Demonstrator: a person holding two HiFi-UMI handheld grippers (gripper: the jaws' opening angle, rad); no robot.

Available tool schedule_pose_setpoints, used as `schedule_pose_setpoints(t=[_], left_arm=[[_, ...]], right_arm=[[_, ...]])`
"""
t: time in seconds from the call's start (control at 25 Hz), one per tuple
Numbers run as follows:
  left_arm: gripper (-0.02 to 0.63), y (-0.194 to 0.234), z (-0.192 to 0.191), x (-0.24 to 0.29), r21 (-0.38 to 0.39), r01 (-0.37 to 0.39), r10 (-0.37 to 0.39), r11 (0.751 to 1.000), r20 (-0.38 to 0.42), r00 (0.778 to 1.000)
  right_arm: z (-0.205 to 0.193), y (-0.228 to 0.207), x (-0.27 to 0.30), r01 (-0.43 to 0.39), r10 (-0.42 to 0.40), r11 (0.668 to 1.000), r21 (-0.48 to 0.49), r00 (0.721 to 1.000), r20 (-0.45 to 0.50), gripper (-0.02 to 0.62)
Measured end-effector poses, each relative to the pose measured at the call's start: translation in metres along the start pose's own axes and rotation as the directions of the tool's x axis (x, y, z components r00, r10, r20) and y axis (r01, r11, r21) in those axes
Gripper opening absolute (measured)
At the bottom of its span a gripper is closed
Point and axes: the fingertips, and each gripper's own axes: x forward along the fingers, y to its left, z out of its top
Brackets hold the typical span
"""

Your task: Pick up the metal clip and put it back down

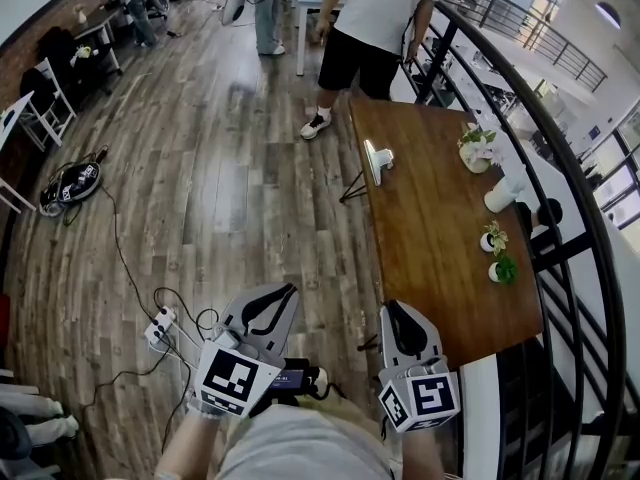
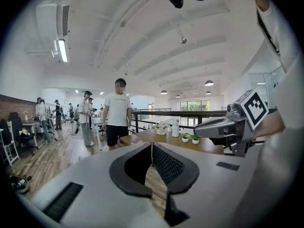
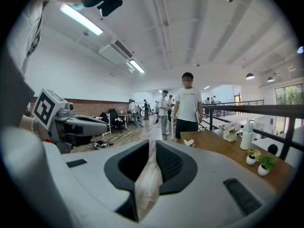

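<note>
While I hold both grippers by the near end of the table (image 1: 430, 268), the left gripper (image 2: 152, 145) has its jaws pressed together on nothing and the right gripper (image 3: 153, 145) shows a thin empty gap. The metal clip (image 1: 378, 158) sits at the far left edge, well apart. One white pot (image 1: 497, 272) carries a green plant, a vase (image 1: 474, 158) pale flowers
</note>
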Motion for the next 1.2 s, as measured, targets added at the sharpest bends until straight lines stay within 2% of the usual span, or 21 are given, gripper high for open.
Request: schedule_pose_setpoints(t=[0.04,0.12,0.32,0.92,1.2], left_arm=[[0.012,0.000,0.000,0.000,-0.002,-0.003,0.003,1.000,-0.003,1.000],[0.018,0.000,0.000,0.001,-0.013,-0.005,0.005,1.000,-0.006,1.000],[0.125,-0.005,-0.001,0.006,-0.034,0.032,-0.032,0.999,-0.010,0.999],[0.126,0.003,-0.002,0.003,-0.014,0.067,-0.067,0.998,-0.005,0.998],[0.126,0.015,-0.001,-0.005,0.005,0.092,-0.092,0.996,0.001,0.996]], right_arm=[[0.000,0.000,0.000,-0.001,0.001,1.000,0.006,1.000,-0.001,0.069],[-0.001,-0.001,0.000,-0.004,0.004,1.000,0.017,1.000,-0.004,0.082],[-0.003,-0.002,0.001,-0.007,0.007,1.000,0.023,1.000,-0.017,0.130],[-0.004,0.002,0.006,0.026,-0.026,1.000,0.012,0.999,-0.025,0.130],[-0.001,0.017,0.010,0.047,-0.047,0.999,0.018,0.999,-0.010,0.130]])
